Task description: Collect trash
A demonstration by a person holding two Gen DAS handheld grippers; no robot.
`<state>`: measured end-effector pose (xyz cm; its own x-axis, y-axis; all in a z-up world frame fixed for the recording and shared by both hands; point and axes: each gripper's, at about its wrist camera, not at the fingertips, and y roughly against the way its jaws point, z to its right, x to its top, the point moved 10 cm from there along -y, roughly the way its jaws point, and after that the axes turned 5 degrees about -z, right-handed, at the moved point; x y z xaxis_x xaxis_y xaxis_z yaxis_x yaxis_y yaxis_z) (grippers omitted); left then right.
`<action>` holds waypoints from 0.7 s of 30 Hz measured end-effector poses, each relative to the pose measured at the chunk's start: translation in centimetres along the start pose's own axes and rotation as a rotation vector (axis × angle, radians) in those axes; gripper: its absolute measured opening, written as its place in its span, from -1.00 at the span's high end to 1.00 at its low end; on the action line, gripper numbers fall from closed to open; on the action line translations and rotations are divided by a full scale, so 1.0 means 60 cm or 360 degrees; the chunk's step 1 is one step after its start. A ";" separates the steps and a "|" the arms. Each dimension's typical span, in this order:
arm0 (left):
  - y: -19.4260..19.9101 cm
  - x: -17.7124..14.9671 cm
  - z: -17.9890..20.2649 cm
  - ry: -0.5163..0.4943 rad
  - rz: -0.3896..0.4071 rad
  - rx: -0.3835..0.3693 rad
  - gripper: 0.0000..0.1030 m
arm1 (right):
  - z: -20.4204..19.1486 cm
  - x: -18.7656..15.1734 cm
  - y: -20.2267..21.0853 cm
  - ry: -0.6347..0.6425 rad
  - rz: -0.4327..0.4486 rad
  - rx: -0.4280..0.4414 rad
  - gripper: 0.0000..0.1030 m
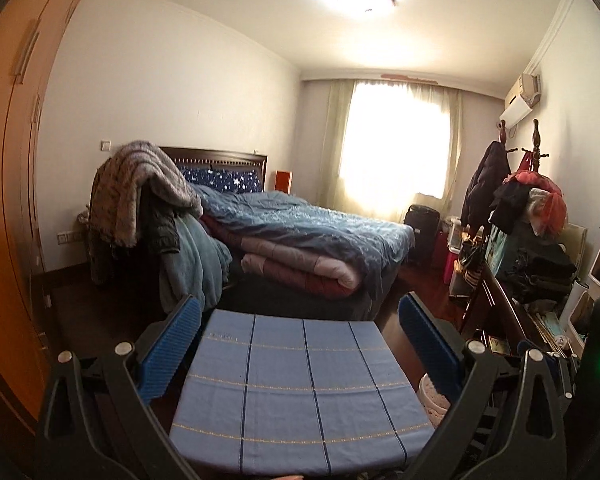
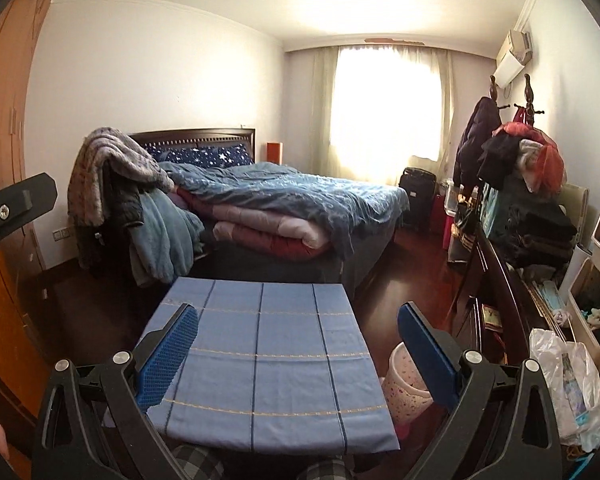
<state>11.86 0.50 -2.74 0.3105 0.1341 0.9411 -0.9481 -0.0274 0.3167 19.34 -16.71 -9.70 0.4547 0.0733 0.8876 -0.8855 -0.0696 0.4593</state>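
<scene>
My left gripper (image 1: 300, 316) is open and empty, held above a small table covered with a blue checked cloth (image 1: 300, 392). My right gripper (image 2: 298, 320) is open and empty above the same cloth (image 2: 268, 360). A pink speckled waste bin (image 2: 404, 388) stands on the floor right of the table, partly behind my right finger; its rim shows in the left wrist view (image 1: 432, 394). A crumpled white plastic bag (image 2: 568, 384) lies at the right by the shelves. No loose trash shows on the cloth. Part of the left gripper's body (image 2: 8, 208) shows at the left edge.
A bed (image 2: 292, 200) with blue bedding and folded quilts fills the middle. An orange wardrobe (image 1: 16, 160) lines the left wall. A dark dresser (image 2: 496, 280) piled with clothes, a coat stand (image 2: 484, 136) and storage bins (image 2: 596, 292) line the right wall. Dark wooden floor (image 2: 412, 272) runs between.
</scene>
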 end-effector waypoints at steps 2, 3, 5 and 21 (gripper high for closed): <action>0.007 0.003 0.001 -0.0010 0.0007 -0.0001 -0.93 | -0.007 0.001 0.015 0.0010 0.0019 0.0002 -0.93; 0.012 0.003 0.000 -0.0011 0.0013 0.0000 -0.93 | -0.010 0.003 0.018 0.0018 0.0026 0.0004 -0.93; 0.014 0.006 -0.002 -0.0006 0.0021 0.0001 -0.93 | -0.016 0.006 0.026 0.0028 0.0042 0.0000 -0.93; 0.009 0.006 -0.010 -0.0001 0.0019 0.0024 -0.93 | -0.002 0.012 0.036 -0.0030 0.0072 -0.0027 -0.93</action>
<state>11.44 1.16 -2.31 0.2994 0.1332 0.9448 -0.9505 -0.0441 0.3074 17.73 -16.69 -8.05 0.4157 0.0520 0.9080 -0.9066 -0.0557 0.4183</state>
